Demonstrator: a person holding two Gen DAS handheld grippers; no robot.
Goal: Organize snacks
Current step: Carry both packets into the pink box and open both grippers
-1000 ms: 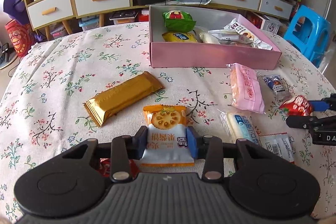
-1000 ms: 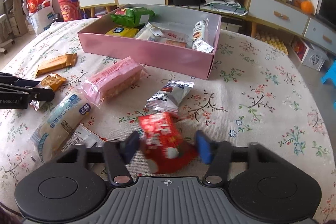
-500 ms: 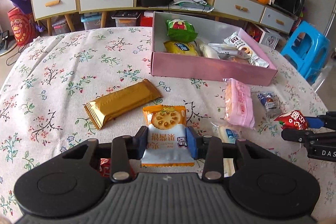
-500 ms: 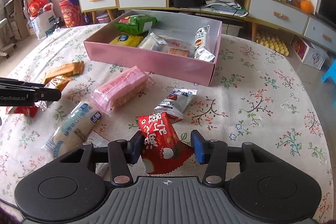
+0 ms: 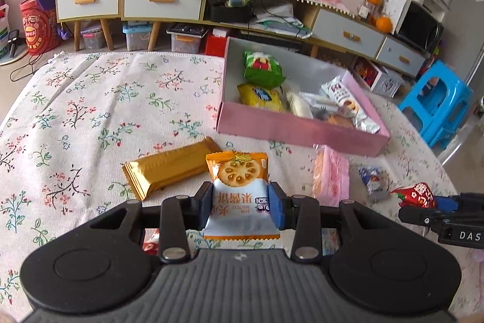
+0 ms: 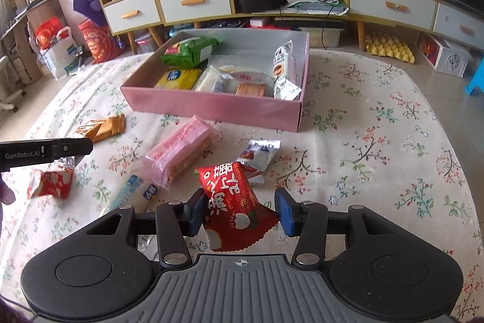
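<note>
Raised since a second ago: both grippers, each lifted off the floral cloth for transfer. Left gripper (image 5: pixel 241 201) is clamped on the orange biscuit packet (image 5: pixel 239 192), pink box (image 5: pixel 298 132) at one o'clock. Right gripper (image 6: pixel 239 212) holds the red snack packet (image 6: pixel 234 203) loosely, right pad apart; box at twelve o'clock.

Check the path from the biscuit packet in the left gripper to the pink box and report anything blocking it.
Nothing visible blocks it. The orange-and-white biscuit packet is clamped in the left gripper, raised above the floral tablecloth. The gold foil bar lies flat below and to the left, and the open pink cardboard box has free floor behind its near wall.
</note>
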